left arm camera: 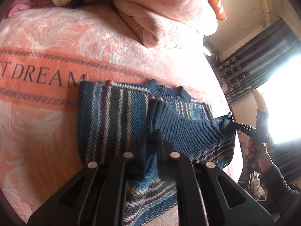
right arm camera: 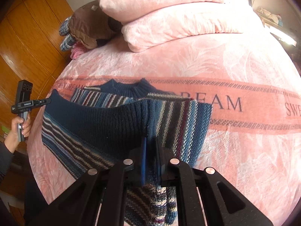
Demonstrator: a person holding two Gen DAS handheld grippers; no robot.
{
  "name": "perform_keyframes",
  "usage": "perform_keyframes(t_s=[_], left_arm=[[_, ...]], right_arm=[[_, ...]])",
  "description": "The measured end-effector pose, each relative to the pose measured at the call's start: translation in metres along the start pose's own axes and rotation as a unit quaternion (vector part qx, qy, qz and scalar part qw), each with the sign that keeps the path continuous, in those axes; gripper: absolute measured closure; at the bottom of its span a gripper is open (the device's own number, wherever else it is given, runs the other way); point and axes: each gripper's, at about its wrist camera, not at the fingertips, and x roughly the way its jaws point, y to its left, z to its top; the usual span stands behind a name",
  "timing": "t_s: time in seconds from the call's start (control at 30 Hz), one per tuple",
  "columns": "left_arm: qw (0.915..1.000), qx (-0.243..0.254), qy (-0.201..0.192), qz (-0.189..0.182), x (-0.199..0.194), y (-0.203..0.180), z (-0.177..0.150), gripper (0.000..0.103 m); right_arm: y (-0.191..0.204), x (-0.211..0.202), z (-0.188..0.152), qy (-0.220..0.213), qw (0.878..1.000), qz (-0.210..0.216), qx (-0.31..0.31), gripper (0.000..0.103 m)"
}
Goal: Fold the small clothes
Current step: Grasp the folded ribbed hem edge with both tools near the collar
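The striped knitted sweater [right arm camera: 169, 116] lies on the pink blanket [right arm camera: 235, 150] of a bed, its dark blue collar [right arm camera: 129, 88] toward the pillows [right arm camera: 178, 20] and its ribbed hem [right arm camera: 97, 120] lifted off the bed toward the person. The hem is stretched between the two tools: the right gripper [right arm camera: 151, 162] is clamped on one end of the hem band, knit pinched between its jaws, and the left gripper [left arm camera: 152, 146] is likewise closed on the other end. In each wrist view the other tool shows at the far corner of the hem, held by a hand [right arm camera: 18, 130]. So the hem runs crosswise from one gripper to the other, while the sweater's long axis runs away from both, hem to collar. Neither hand looks nearer to the collar; I judge the fold calls for both to carry the hem forward together, over the body toward the collar, keeping the band taut and level.
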Motion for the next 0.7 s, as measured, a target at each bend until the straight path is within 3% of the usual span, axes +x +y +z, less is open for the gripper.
perform_keyframes(t_s=[0.13, 0.27, 0.43, 0.57, 0.7], left_arm=[[0.9999, -0.004, -0.013, 0.010, 0.007, 0.000, 0.036, 0.097], [0.9994, -0.017, -0.007, 0.028, 0.030, 0.009, 0.072, 0.097], [0.9965, -0.055, 0.020, 0.060, 0.075, 0.034, 0.098, 0.097], [0.9893, -0.088, 0.059, 0.101, 0.114, 0.056, 0.101, 0.097], [0.9859, -0.103, 0.071, 0.112, 0.127, 0.063, 0.105, 0.097]], right_arm=[[-0.003, 0.000, 0.031, -0.028, 0.999, -0.024, 0.015, 0.095], [-0.011, 0.019, 0.061, -0.028, 0.998, -0.037, 0.038, 0.095], [-0.033, 0.065, 0.088, 0.008, 0.996, -0.054, 0.077, 0.095], [-0.050, 0.112, 0.087, 0.065, 0.990, -0.089, 0.090, 0.095], [-0.051, 0.129, 0.085, 0.075, 0.987, -0.113, 0.083, 0.095]])
